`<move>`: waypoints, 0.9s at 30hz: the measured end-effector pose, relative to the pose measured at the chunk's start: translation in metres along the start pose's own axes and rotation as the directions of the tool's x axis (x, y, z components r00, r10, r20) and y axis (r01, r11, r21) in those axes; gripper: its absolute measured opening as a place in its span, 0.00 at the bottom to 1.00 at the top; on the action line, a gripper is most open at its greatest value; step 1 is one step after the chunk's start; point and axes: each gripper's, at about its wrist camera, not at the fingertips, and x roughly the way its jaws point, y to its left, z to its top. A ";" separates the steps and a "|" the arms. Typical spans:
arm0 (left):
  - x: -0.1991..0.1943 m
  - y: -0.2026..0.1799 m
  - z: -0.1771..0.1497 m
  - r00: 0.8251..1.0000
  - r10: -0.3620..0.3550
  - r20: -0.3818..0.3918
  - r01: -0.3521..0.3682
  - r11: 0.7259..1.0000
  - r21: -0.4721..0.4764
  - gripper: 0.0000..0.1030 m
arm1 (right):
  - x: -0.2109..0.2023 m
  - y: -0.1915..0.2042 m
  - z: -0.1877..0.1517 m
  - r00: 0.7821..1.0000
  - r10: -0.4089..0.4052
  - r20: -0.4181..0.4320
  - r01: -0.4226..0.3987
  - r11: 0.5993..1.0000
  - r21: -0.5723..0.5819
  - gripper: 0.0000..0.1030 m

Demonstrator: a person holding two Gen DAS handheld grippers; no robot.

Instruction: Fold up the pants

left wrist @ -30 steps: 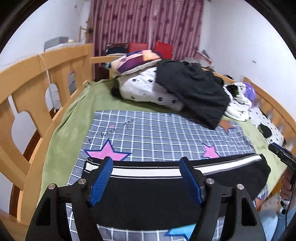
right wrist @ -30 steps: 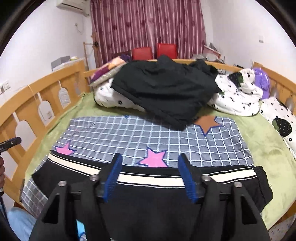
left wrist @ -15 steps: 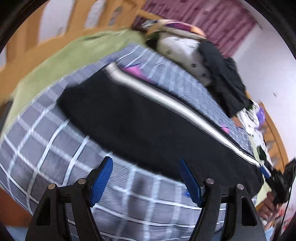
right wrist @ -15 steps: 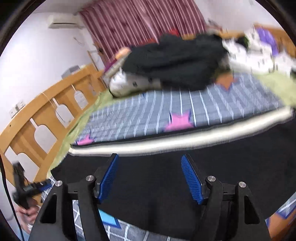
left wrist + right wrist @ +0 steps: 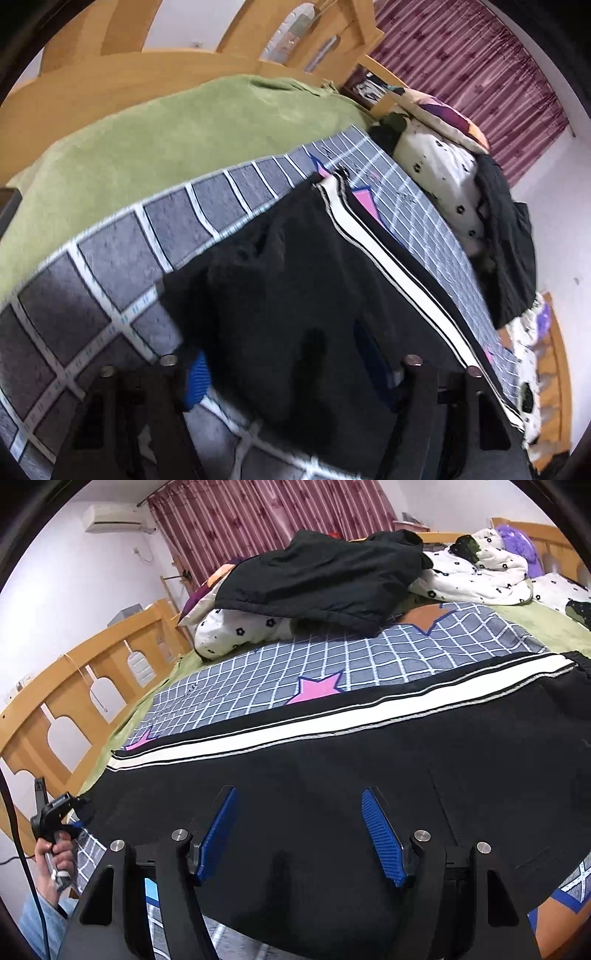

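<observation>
Black pants point(image 5: 369, 760) with a white side stripe lie lengthwise across a grey checked blanket point(image 5: 295, 661) on the bed. In the left wrist view the pants point(image 5: 295, 266) end near a pink star. My left gripper point(image 5: 284, 369) is open, low at the pants' left end, with black cloth lying over and between its blue pads point(image 5: 197, 380). It also shows in the right wrist view point(image 5: 55, 812) at the far left, held by a hand. My right gripper point(image 5: 299, 834) is open just above the middle of the pants, holding nothing.
A black jacket point(image 5: 325, 576) lies on white spotted bedding point(image 5: 236, 631) at the bed's far end. A green sheet point(image 5: 147, 140) covers the mattress. Wooden bed rails point(image 5: 74, 686) run along the left side. Maroon curtains point(image 5: 266, 517) hang behind.
My left gripper dropped and swung to the pants' left end, and cloth now lies between its pads. My right gripper moved in lower over the pants' middle.
</observation>
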 end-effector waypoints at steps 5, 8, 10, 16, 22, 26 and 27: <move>-0.010 -0.028 0.012 0.988 0.150 0.032 -0.152 0.987 0.058 0.13 | -0.002 -0.006 0.001 0.999 -0.039 0.009 0.039 0.999 0.007 0.67; -0.042 -0.089 0.008 0.969 0.166 0.181 -0.208 0.947 0.246 0.10 | -0.007 -0.009 -0.001 0.999 -0.036 0.024 0.036 0.999 -0.003 0.67; -0.057 -0.137 -0.002 0.961 0.139 0.240 -0.222 0.904 0.364 0.10 | -0.009 -0.012 -0.003 0.998 -0.048 0.031 0.048 0.999 -0.020 0.67; -0.072 -0.278 -0.086 0.985 -0.101 0.141 -0.014 0.766 0.642 0.09 | -0.024 -0.027 -0.008 0.991 -0.103 0.081 0.108 0.992 -0.065 0.67; -0.027 -0.347 -0.219 0.981 -0.143 -0.130 0.192 0.627 0.755 0.09 | -0.044 -0.055 -0.011 0.972 -0.188 0.138 0.198 0.978 -0.059 0.67; 0.004 -0.358 -0.290 0.957 -0.096 -0.274 0.279 0.569 0.774 0.10 | -0.060 -0.078 -0.013 0.962 -0.212 0.173 0.216 0.976 -0.008 0.67; 0.002 -0.358 -0.299 0.969 -0.082 -0.234 0.240 0.548 0.802 0.10 | -0.064 -0.085 -0.014 0.963 -0.207 0.176 0.208 0.978 0.013 0.67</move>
